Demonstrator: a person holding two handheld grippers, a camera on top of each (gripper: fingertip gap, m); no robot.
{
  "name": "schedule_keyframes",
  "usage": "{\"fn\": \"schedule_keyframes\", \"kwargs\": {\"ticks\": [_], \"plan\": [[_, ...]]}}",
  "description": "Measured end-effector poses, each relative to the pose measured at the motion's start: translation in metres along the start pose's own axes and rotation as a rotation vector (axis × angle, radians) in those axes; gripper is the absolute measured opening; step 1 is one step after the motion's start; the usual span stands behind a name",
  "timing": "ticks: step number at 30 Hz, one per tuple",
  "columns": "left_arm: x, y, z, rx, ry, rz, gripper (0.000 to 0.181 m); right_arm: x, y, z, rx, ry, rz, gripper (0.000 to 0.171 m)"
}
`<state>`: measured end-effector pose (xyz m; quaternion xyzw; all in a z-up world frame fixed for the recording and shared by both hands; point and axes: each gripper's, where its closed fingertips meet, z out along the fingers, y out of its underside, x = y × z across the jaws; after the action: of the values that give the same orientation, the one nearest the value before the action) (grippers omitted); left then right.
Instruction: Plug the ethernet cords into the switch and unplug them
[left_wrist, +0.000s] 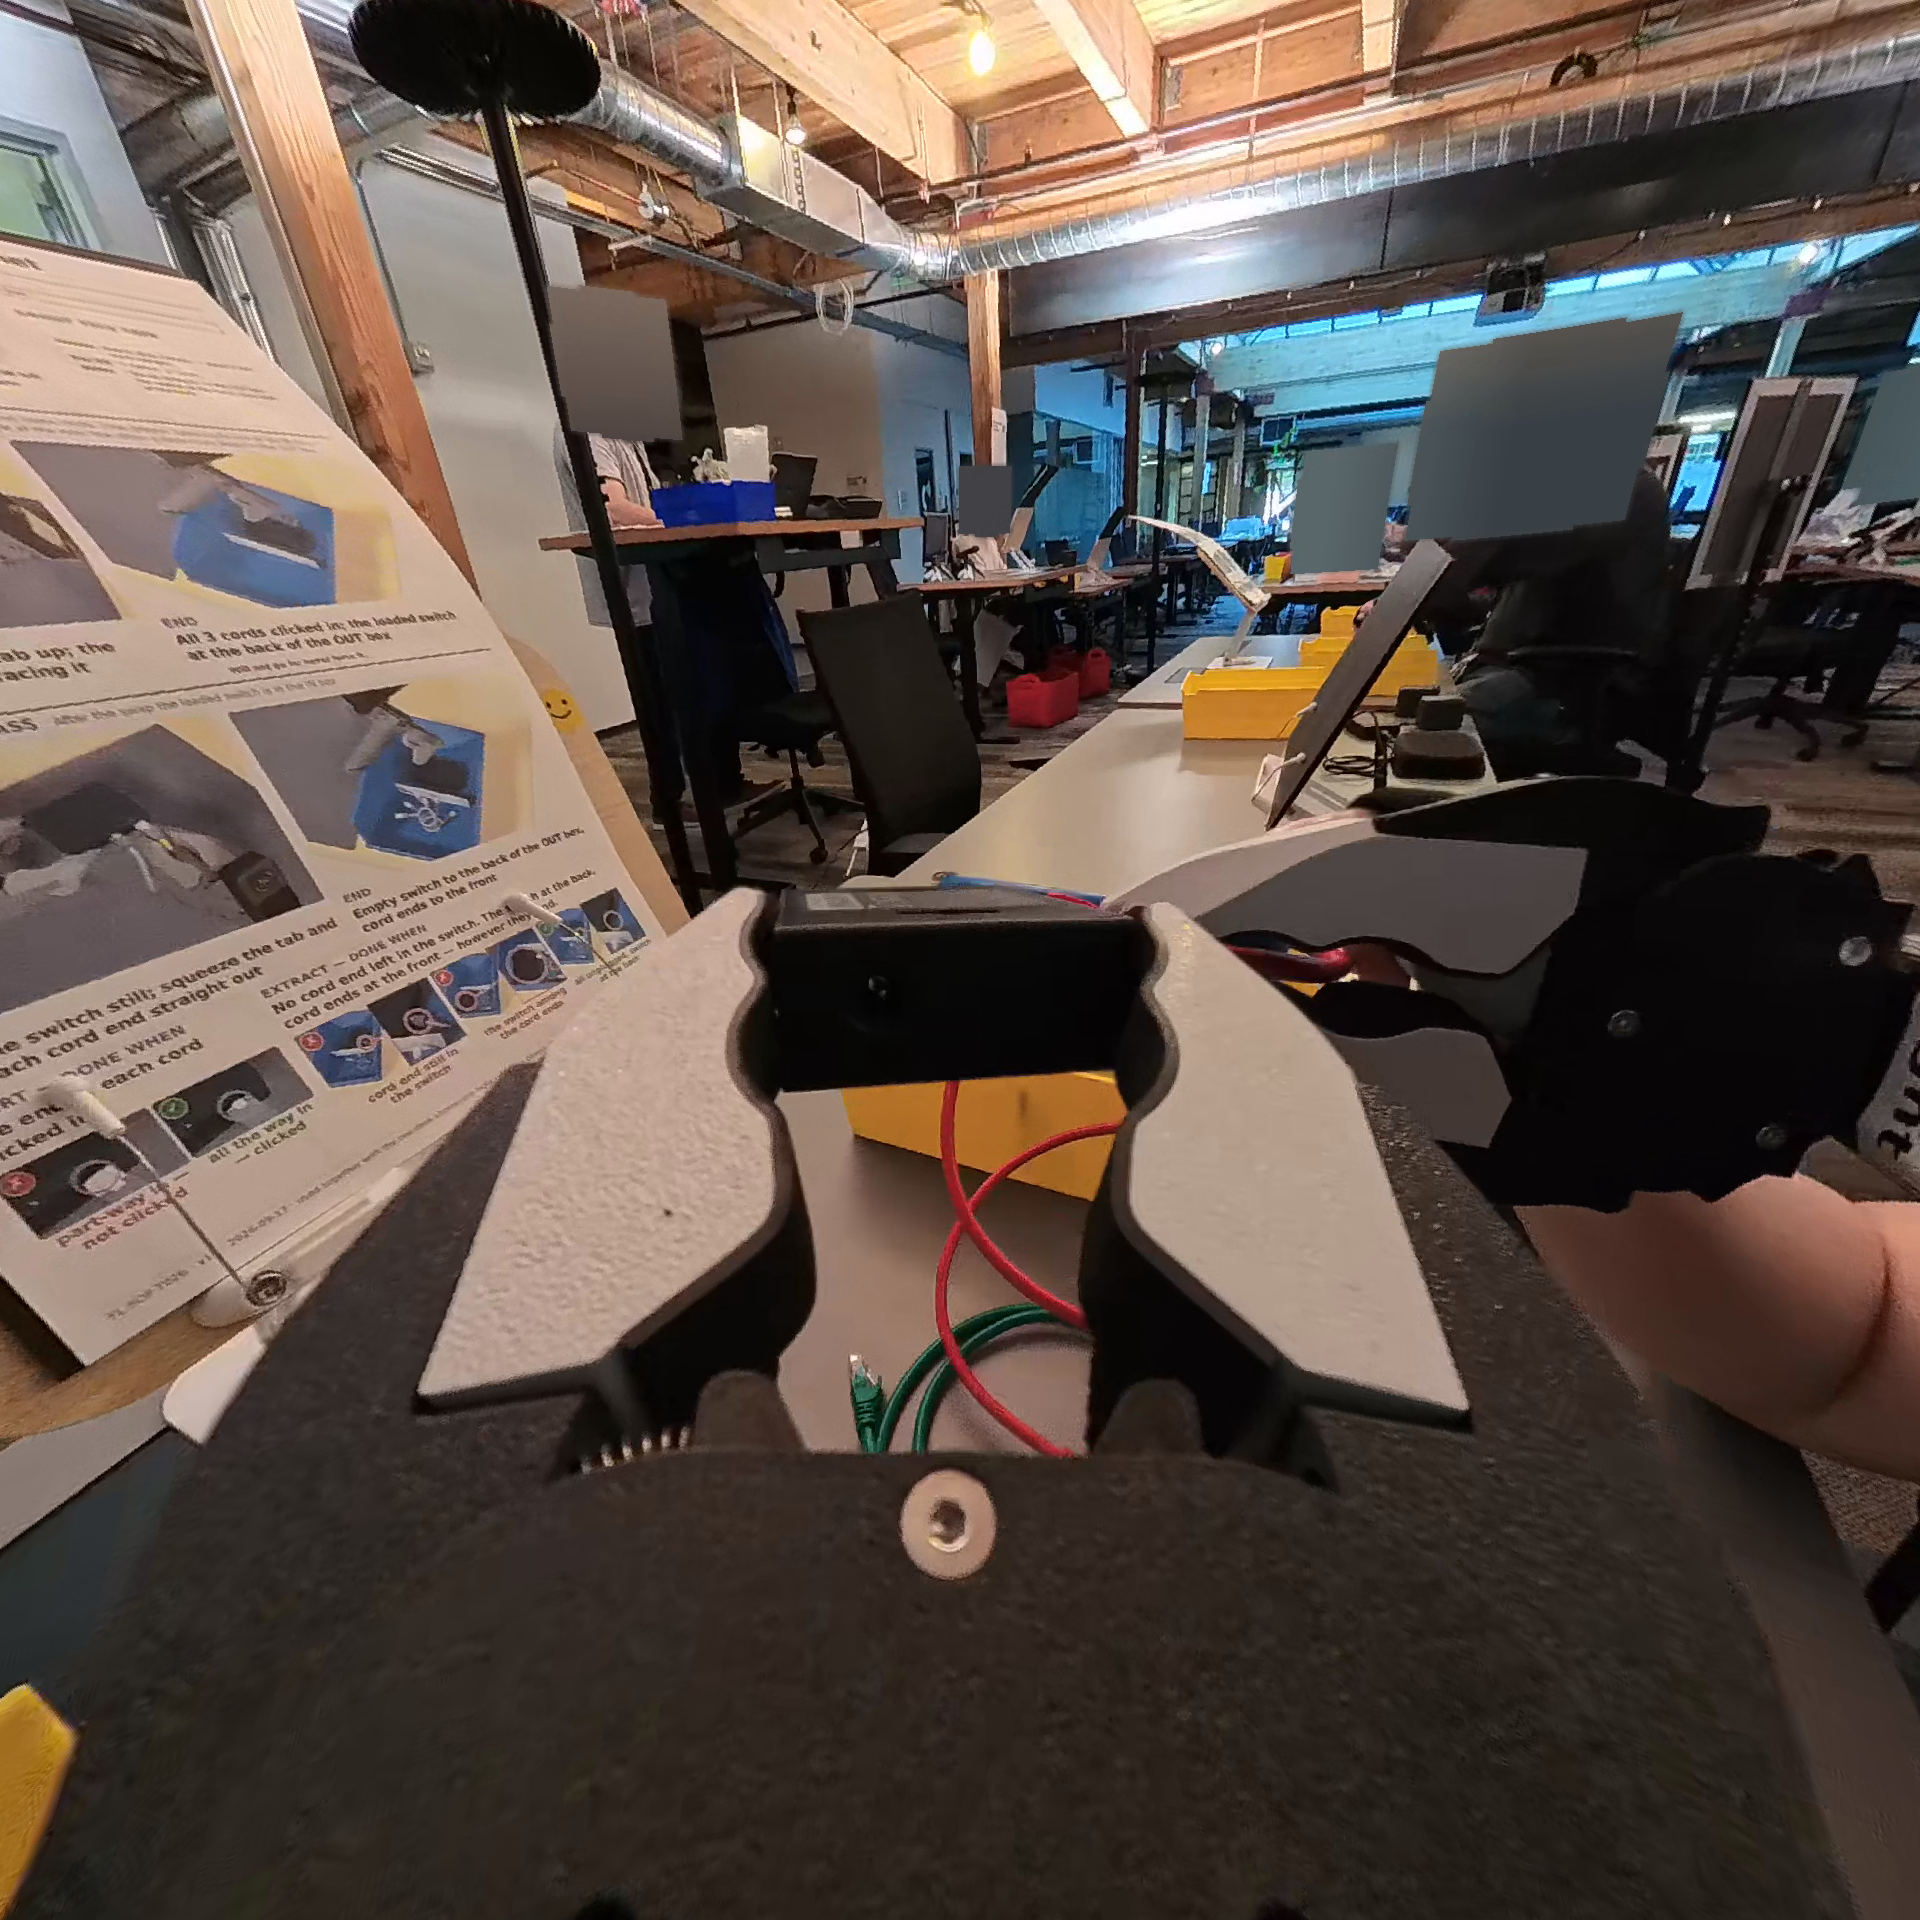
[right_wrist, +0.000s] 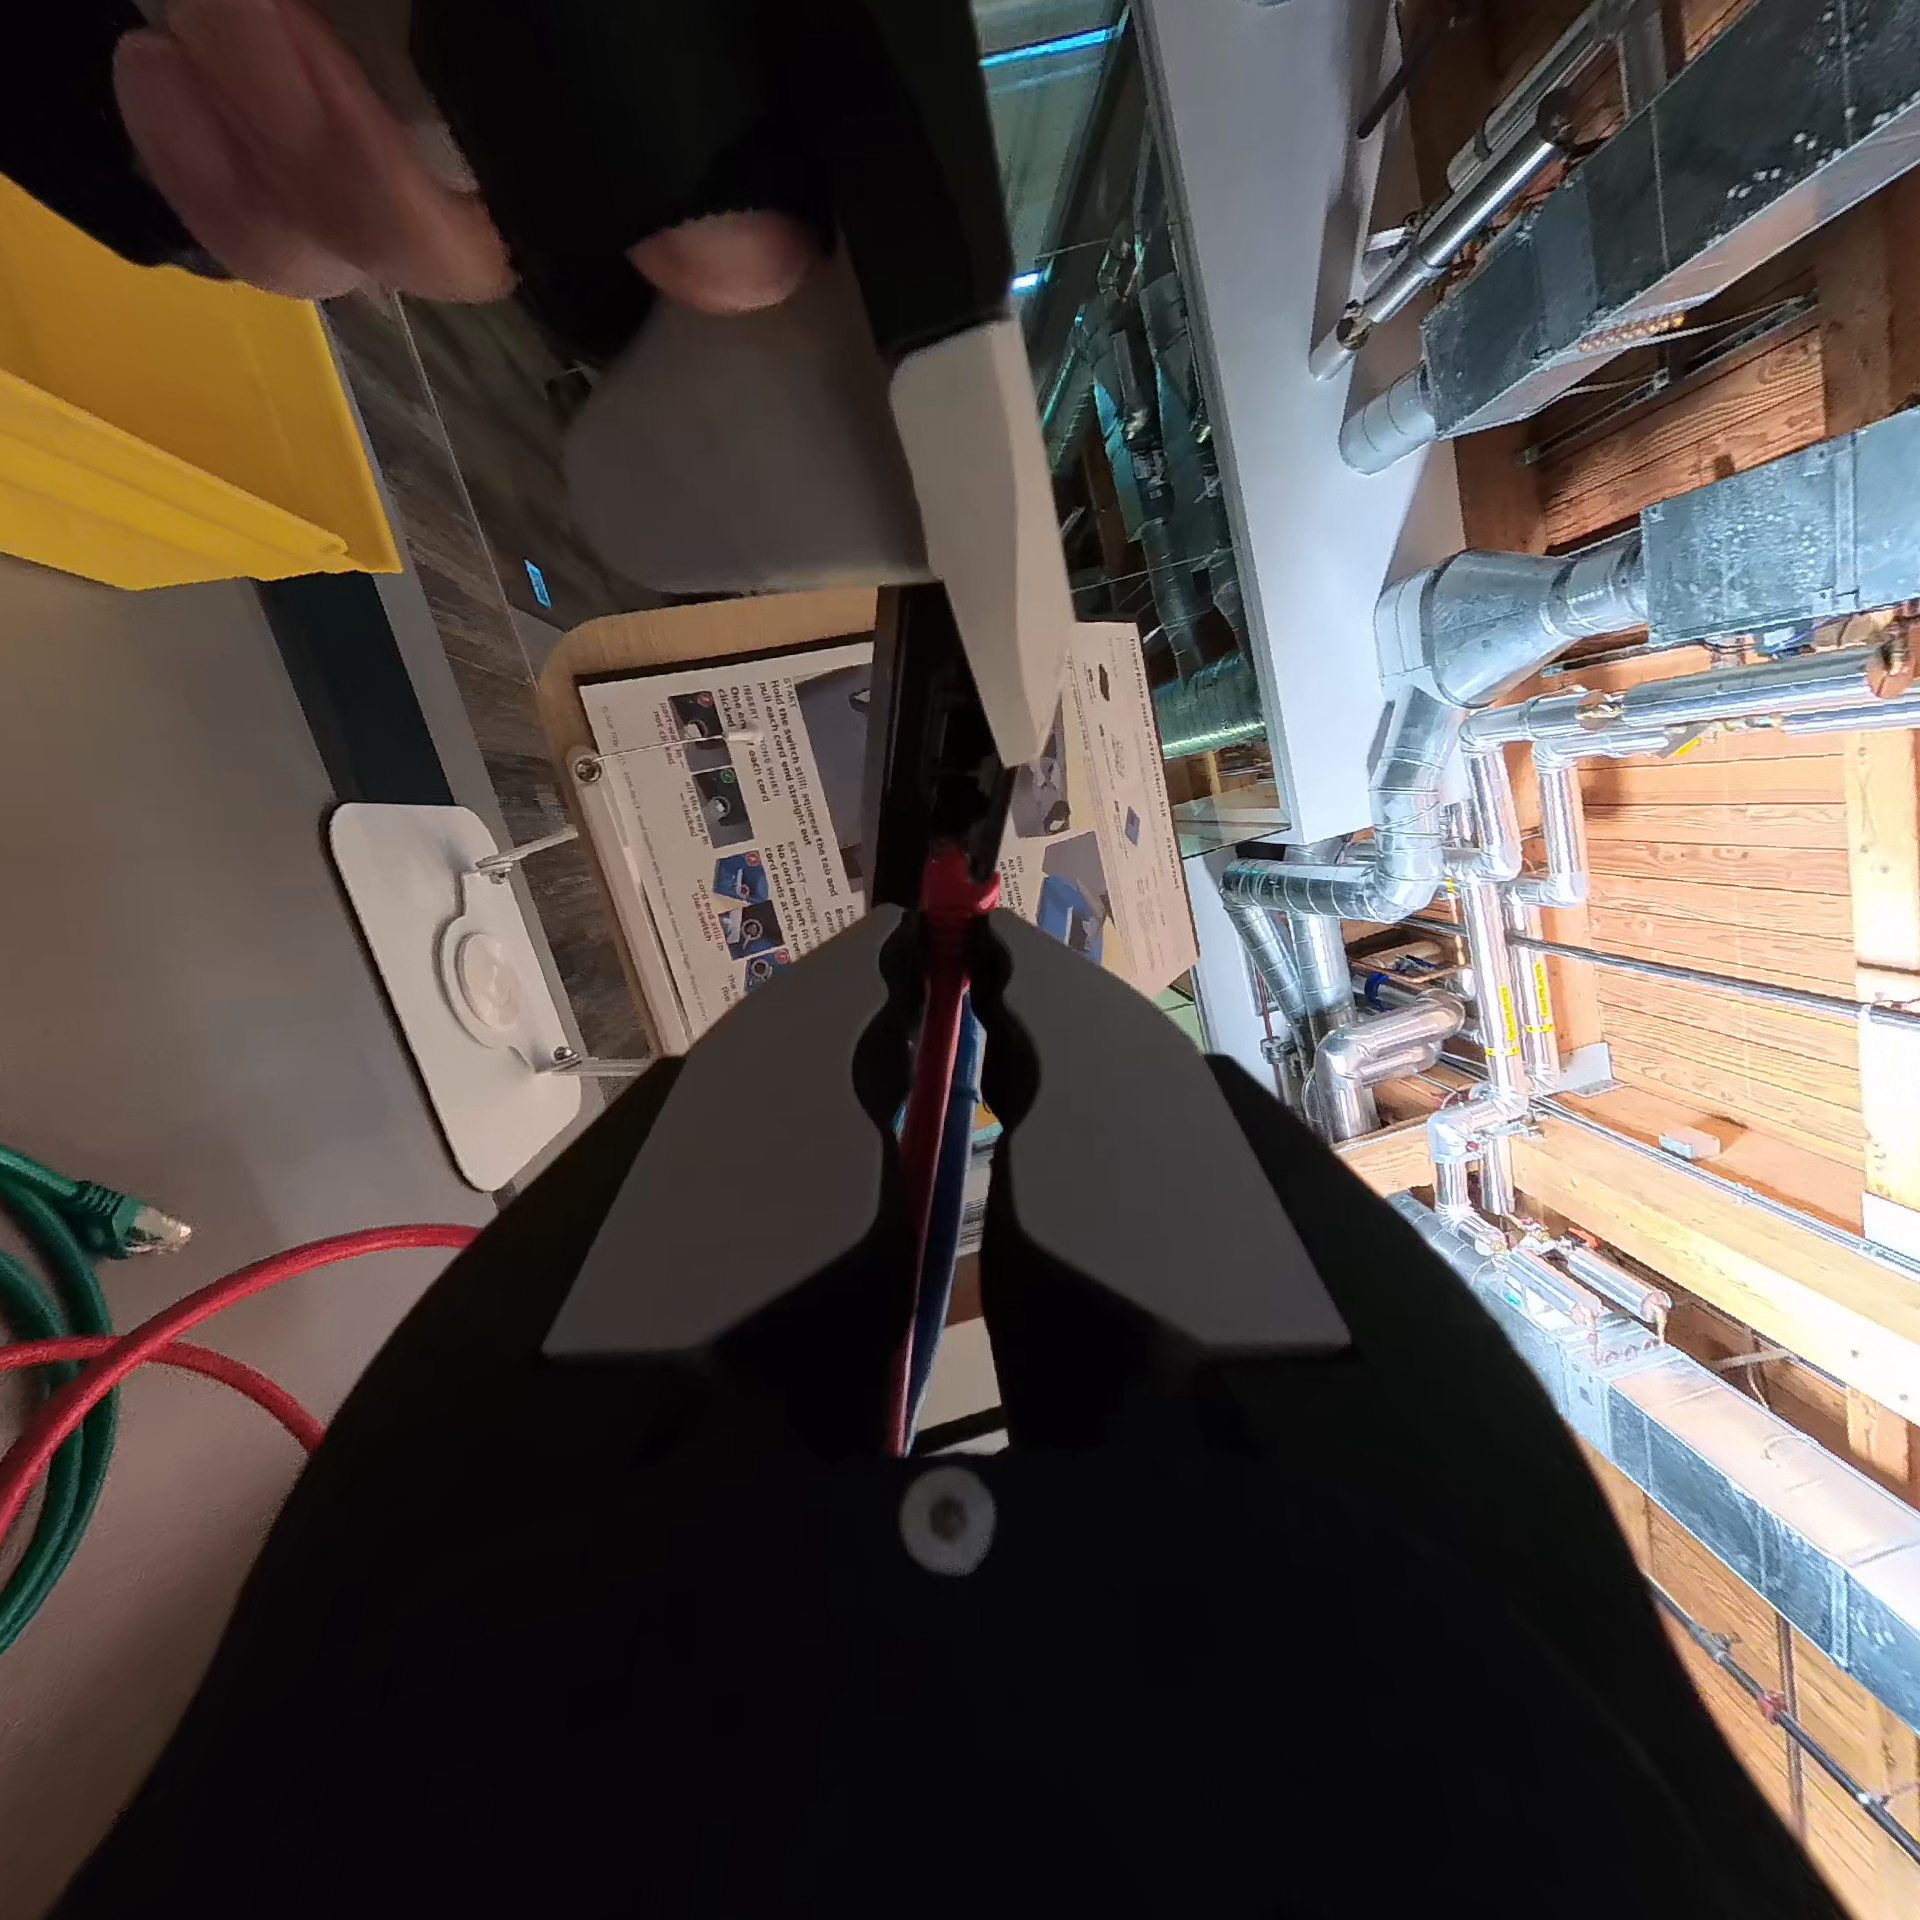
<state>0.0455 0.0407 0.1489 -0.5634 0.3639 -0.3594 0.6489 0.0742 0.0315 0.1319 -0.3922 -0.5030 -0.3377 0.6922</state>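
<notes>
Two grey fingers of the left gripper (left_wrist: 956, 997) squeeze the black switch (left_wrist: 951, 987) from both sides and hold it up off the grey table (left_wrist: 1101, 800). Right behind and under the switch sits a yellow box (left_wrist: 997, 1127), with its front edge close below the switch. A red cord (left_wrist: 961, 1257) loops down on the table between the fingers, and a green cord (left_wrist: 935, 1371) lies loose beside it with its plug end free. On the left a paper sheet (left_wrist: 260, 831) on a stand leans close to the gripper, so that side is tight. The right gripper (left_wrist: 1226, 940) comes in from the right and its tip is just beside the switch. Far back the table is long with more room. From the right wrist view, the right gripper (right_wrist: 951, 914) is pinched shut on the red cord (right_wrist: 940, 997) just behind its plug. The plug sits at the edge of the switch (right_wrist: 894, 748), but I cannot tell if it is all the way in. A finger of the left gripper (right_wrist: 987, 540) presses on the switch from above. The green cord (right_wrist: 62, 1340) lies on the table at the left, well apart.
</notes>
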Motion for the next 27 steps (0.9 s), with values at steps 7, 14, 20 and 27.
{"fn": "schedule_keyframes", "kwargs": {"ticks": [7, 14, 20, 27], "plan": [[-0.001, 0.001, -0.001, -0.017, -0.03, 0.038, 0.062, -0.002, -0.001, 0.003, 0.017, 0.018, 0.008, 0.008], [0.0, 0.0, -0.002, -0.017, -0.036, 0.055, 0.062, -0.001, -0.002, 0.003, 0.045, 0.037, 0.025, 0.008], [0.007, -0.005, -0.003, -0.009, -0.061, 0.199, 0.063, 0.003, -0.001, 0.0, 0.104, 0.029, 0.007, 0.009], [0.013, -0.016, -0.007, 0.0, -0.101, 0.277, 0.063, 0.01, -0.008, -0.004, 0.108, 0.09, -0.046, 0.009]]}}
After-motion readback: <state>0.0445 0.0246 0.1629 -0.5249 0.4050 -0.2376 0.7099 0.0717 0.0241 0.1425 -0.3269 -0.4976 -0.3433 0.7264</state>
